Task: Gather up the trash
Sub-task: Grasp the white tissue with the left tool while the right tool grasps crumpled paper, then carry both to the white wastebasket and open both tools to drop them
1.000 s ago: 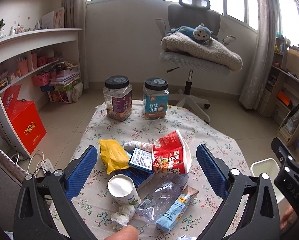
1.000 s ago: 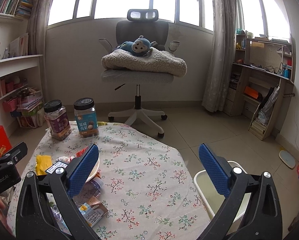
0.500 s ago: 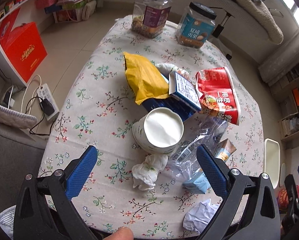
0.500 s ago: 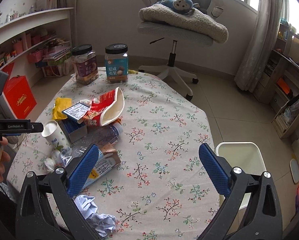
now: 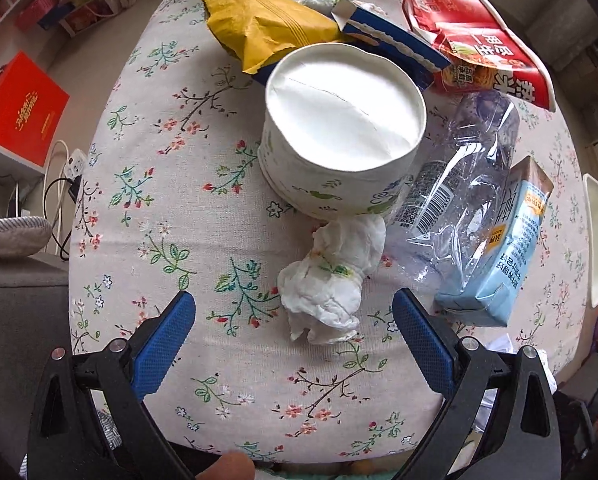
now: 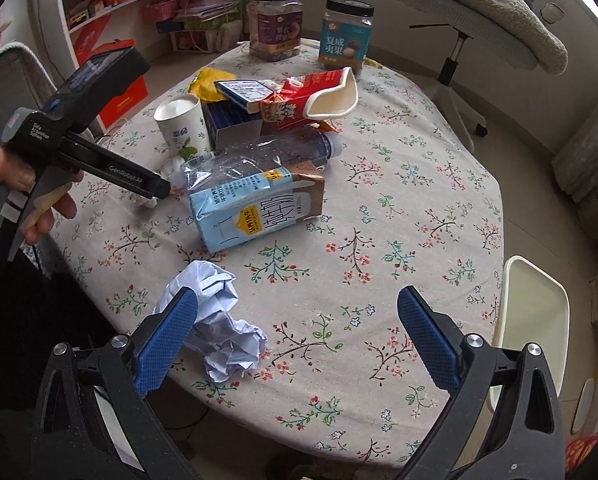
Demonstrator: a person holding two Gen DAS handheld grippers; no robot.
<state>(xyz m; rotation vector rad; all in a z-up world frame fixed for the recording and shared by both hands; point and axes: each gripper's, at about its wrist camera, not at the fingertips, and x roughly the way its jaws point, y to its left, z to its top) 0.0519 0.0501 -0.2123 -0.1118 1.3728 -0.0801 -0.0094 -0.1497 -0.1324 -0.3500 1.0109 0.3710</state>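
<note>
Trash lies on a floral tablecloth (image 5: 171, 200). My left gripper (image 5: 295, 322) is open, just above a crumpled white tissue (image 5: 327, 280) that sits between its jaws' tips. Behind it stand a white paper cup (image 5: 339, 128), a crushed clear bottle (image 5: 459, 184), a light blue milk carton (image 5: 499, 252), a yellow bag (image 5: 259, 28) and a red noodle packet (image 5: 479, 44). My right gripper (image 6: 297, 320) is open above the table's near edge, its left finger beside a crumpled bluish paper ball (image 6: 219, 320). The left gripper's body shows in the right wrist view (image 6: 91, 136).
Two snack jars (image 6: 275, 24) (image 6: 345, 34) stand at the table's far side. A white bin (image 6: 535, 320) is on the floor right of the table. An office chair (image 6: 479, 20) stands behind; shelves and a red box (image 5: 19, 108) are to the left.
Both grippers have tilted down and moved closer to the table. The left one has closed in on the tissue; the right one has come over the paper ball. Both stay open.
</note>
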